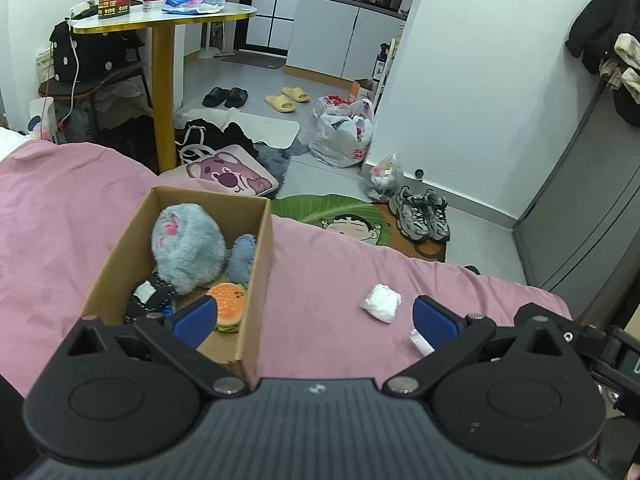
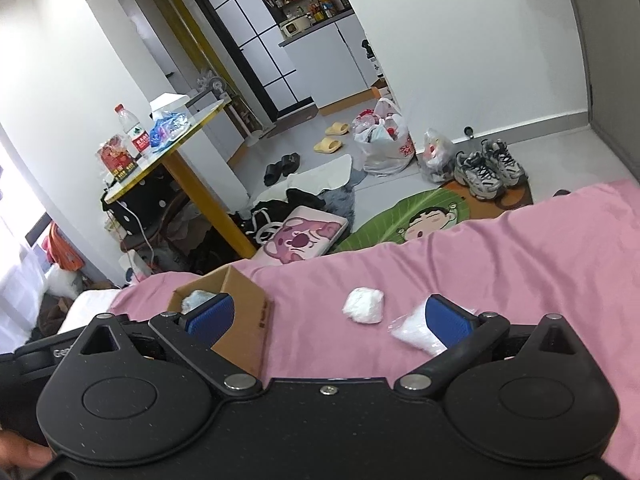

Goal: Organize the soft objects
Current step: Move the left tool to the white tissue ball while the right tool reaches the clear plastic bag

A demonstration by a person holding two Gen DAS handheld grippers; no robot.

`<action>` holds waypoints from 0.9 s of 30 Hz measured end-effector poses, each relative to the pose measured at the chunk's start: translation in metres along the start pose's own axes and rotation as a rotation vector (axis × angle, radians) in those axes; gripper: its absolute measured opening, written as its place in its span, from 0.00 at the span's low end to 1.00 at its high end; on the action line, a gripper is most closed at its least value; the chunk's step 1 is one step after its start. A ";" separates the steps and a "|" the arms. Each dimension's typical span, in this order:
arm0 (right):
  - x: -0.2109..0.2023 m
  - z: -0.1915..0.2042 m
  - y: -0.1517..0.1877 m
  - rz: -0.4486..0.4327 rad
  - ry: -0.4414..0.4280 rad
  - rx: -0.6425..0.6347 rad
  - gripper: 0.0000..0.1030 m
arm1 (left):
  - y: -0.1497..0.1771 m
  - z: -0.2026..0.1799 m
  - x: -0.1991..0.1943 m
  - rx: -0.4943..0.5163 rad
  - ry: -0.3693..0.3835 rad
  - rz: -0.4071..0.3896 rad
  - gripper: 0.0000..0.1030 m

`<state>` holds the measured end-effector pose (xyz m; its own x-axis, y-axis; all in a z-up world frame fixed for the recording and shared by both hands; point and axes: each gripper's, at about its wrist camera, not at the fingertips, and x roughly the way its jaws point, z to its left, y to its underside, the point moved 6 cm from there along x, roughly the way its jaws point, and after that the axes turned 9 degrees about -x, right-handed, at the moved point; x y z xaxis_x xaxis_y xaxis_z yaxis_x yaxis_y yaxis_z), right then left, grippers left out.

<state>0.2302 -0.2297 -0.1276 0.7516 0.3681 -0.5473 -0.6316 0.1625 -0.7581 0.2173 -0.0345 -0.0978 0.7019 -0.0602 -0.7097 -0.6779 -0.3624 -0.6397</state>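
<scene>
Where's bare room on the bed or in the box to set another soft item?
Free: pink sheet between the cardboard box wall and the white packet; also the sheet left of the box. Crowded: the box, holding the grey plush, burger toy and dark spotted item; only its far corner looks bare.

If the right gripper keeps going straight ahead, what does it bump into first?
Probably the pink bedcover. The open right gripper points at bare fabric between the cardboard box and the small white bundle; the bundle sits just right of that line, though depth is hard to judge.
</scene>
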 end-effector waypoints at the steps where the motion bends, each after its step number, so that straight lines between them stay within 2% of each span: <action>1: 0.001 -0.003 -0.001 0.005 0.001 0.000 1.00 | 0.000 -0.002 0.001 -0.002 0.001 0.001 1.00; 3: 0.002 -0.007 0.000 0.017 -0.008 0.001 1.00 | 0.002 -0.006 0.003 0.010 -0.006 0.004 1.00; 7: 0.005 -0.021 0.006 -0.024 -0.008 0.056 1.00 | 0.005 -0.014 0.007 0.042 -0.014 0.000 1.00; 10: 0.015 -0.034 0.014 0.000 -0.014 0.131 1.00 | 0.010 -0.017 0.014 0.059 -0.036 0.018 1.00; 20: 0.030 -0.060 0.029 0.039 0.017 0.229 1.00 | 0.022 -0.027 0.037 0.091 -0.079 0.061 1.00; 27: 0.037 -0.069 0.036 0.059 -0.033 0.301 0.91 | 0.026 -0.038 0.054 0.134 -0.116 0.068 1.00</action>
<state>0.2486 -0.2734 -0.1994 0.7083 0.4141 -0.5718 -0.7058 0.4020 -0.5832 0.2457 -0.0828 -0.1413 0.6288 0.0298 -0.7770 -0.7514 -0.2339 -0.6170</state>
